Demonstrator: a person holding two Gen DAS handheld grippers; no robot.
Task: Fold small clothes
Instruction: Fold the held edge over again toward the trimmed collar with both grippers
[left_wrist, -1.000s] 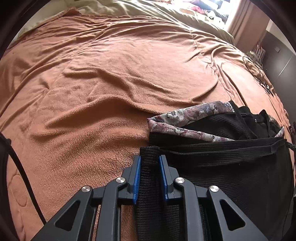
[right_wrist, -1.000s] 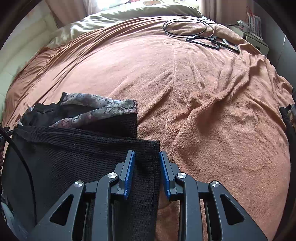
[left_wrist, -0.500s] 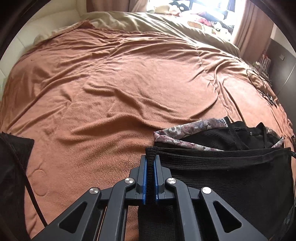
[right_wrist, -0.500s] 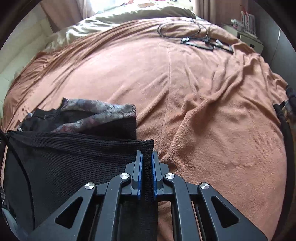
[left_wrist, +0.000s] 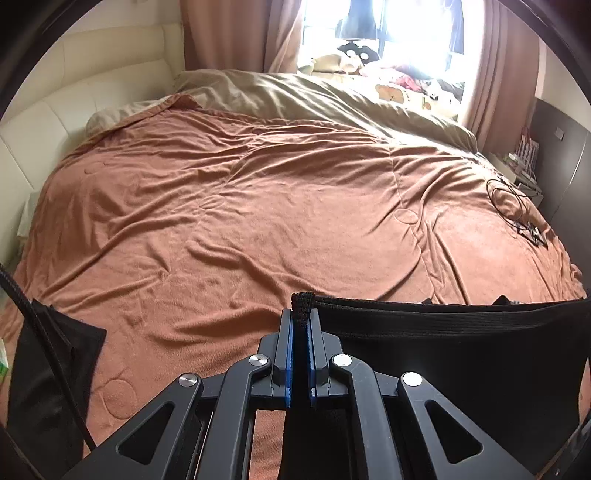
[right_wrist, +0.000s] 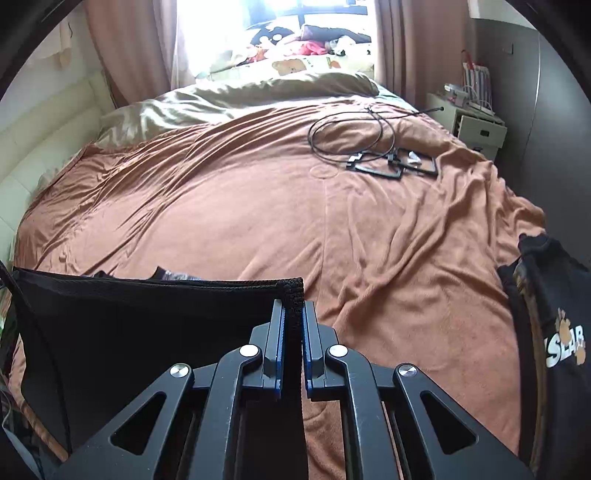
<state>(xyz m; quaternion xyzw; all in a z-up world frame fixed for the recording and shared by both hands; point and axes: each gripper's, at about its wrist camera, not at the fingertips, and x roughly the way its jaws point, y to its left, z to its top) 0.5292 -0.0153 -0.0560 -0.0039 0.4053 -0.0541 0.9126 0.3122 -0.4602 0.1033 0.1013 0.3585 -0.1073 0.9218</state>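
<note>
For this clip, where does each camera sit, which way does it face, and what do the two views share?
Left wrist: on the left gripper, facing up the brown blanket toward the window; only its own fingers show, pinching the black garment.
Right wrist: on the right gripper, facing likewise; its fingers pinch the opposite corner.
Shared: the garment stretched between them, blanket, coiled cable.

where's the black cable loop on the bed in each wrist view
Left wrist: the black cable loop lies at the far right edge, on the brown blanket near the nightstand.
Right wrist: the same loop lies upper centre-right, beside flat black frames.
Shared landmark: the bright window behind the bed.
</note>
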